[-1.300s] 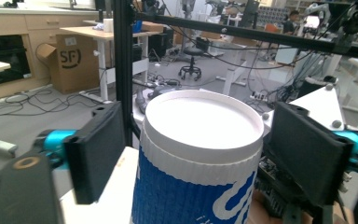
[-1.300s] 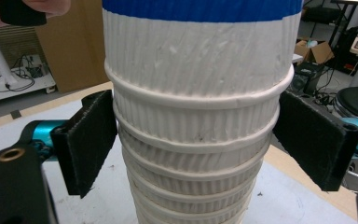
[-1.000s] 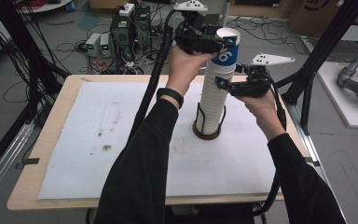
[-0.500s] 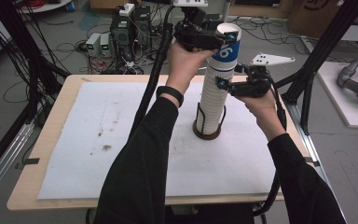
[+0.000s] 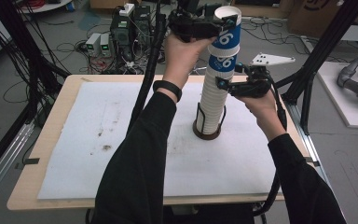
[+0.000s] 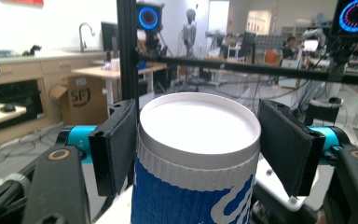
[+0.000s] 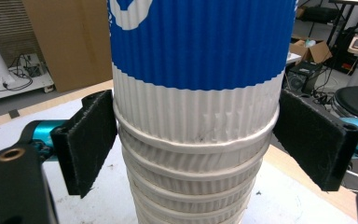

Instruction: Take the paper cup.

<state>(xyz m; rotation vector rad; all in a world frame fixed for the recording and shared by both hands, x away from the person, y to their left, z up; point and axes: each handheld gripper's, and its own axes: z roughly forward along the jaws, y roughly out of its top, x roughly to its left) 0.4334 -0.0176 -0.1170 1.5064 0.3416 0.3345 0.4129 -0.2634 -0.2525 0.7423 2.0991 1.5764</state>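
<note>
One top cup (image 5: 226,28), clamped in left gripper (image 5: 223,21) jaws, now lifted higher off stack (image 5: 213,100) than a second ago. Right gripper (image 5: 226,84) jaws pinning stack; separation likely under way.

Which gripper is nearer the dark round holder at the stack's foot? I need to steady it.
Right. The right gripper clasps the white ribbed cup stack above the holder; the left gripper grips the top cup, higher.
</note>
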